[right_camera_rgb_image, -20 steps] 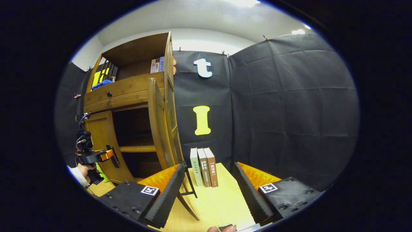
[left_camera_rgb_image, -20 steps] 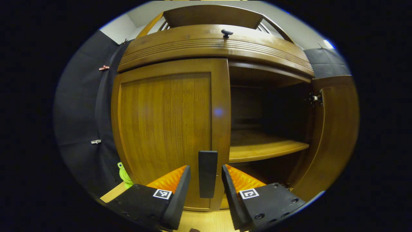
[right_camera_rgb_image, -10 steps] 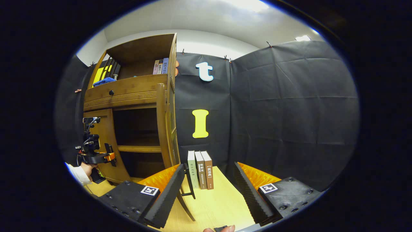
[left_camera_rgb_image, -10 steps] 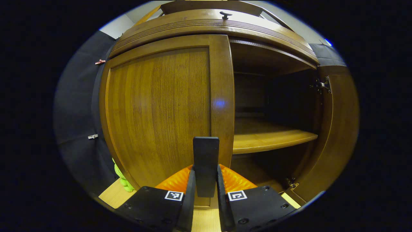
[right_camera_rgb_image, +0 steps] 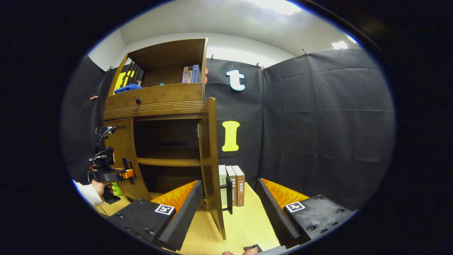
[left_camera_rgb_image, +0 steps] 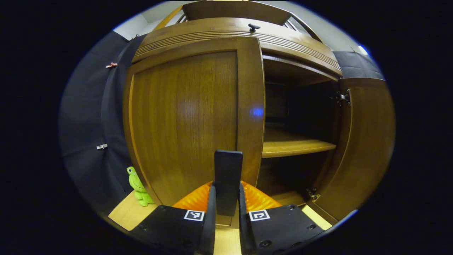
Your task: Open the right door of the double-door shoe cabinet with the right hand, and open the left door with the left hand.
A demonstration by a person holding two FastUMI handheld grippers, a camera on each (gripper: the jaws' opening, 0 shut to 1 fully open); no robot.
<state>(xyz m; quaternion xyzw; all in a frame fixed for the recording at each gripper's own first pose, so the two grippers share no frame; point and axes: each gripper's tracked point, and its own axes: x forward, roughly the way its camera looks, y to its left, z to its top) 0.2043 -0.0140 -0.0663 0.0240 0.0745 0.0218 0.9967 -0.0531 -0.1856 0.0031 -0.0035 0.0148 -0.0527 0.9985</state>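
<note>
The wooden shoe cabinet (right_camera_rgb_image: 155, 102) stands ahead. In the left gripper view its left door (left_camera_rgb_image: 184, 117) fills the middle, and my left gripper (left_camera_rgb_image: 226, 189) is shut on that door's black handle (left_camera_rgb_image: 228, 170), both fingers pressing it. The right door (left_camera_rgb_image: 368, 148) stands swung open, baring a shelf (left_camera_rgb_image: 297, 145). In the right gripper view the right door (right_camera_rgb_image: 211, 159) is seen edge-on with its black handle (right_camera_rgb_image: 229, 193) beyond. My right gripper (right_camera_rgb_image: 230, 212) is open and holds nothing. The left gripper (right_camera_rgb_image: 111, 173) shows there too, held by a hand (right_camera_rgb_image: 99, 187) at the left door.
Three books (right_camera_rgb_image: 233, 184) stand on the light wooden table (right_camera_rgb_image: 244, 226) just right of the open door. A green frog toy (left_camera_rgb_image: 136, 182) sits left of the cabinet. A drawer with a knob (left_camera_rgb_image: 253, 27) runs above the doors; books and a blue cloth (right_camera_rgb_image: 128, 88) lie on top.
The left gripper went from open around the left door's handle to shut on it. The right gripper's view has shifted, so the open right door now sits farther right in it.
</note>
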